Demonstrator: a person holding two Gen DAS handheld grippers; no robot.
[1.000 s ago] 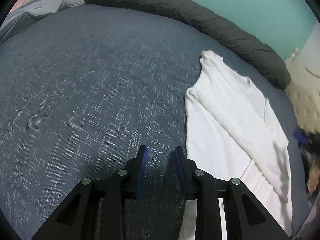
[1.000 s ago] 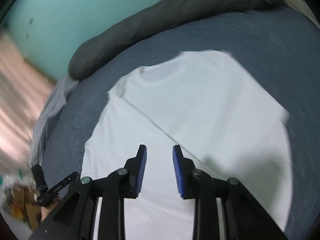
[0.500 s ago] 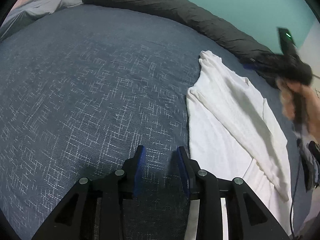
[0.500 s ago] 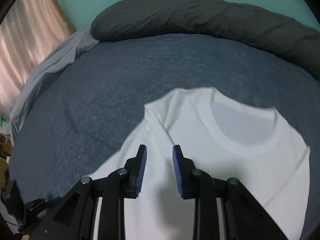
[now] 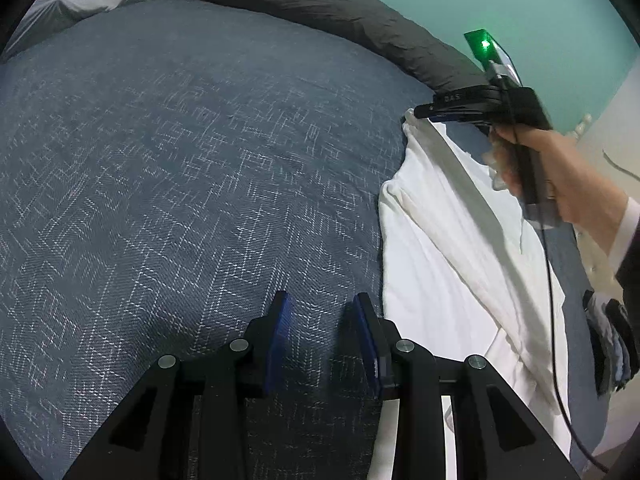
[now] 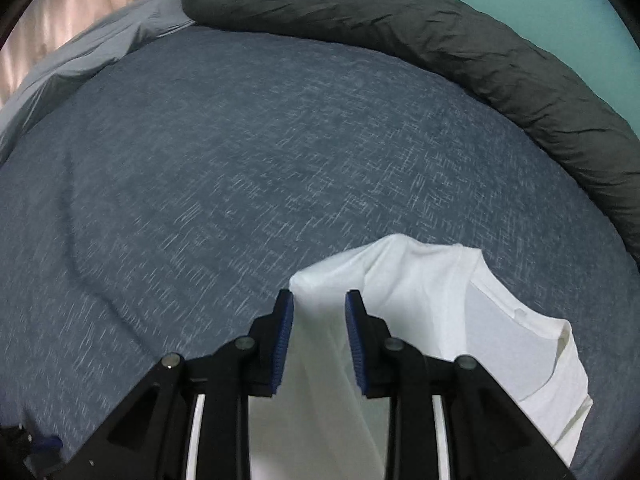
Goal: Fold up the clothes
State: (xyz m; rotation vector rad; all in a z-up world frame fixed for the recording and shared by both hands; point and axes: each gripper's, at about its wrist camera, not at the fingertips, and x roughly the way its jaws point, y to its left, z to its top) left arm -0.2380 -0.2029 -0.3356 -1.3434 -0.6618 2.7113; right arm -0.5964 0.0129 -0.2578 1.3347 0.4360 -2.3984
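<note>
A white T-shirt lies partly folded lengthwise on the blue-grey bedspread, at the right of the left wrist view. My left gripper is open and empty over bare bedspread, just left of the shirt's edge. My right gripper is open, its jaws standing either side of the shirt's far shoulder corner; the neckline lies to its right. The right gripper also shows in the left wrist view, held by a hand at the shirt's far end.
A long dark grey bolster runs along the bed's far edge under a teal wall. A light grey sheet lies at the far left. A padded cream surface stands right of the bed.
My right gripper has moved forward along the shirt to its far shoulder corner, now reaching it. The left gripper has stayed in place.
</note>
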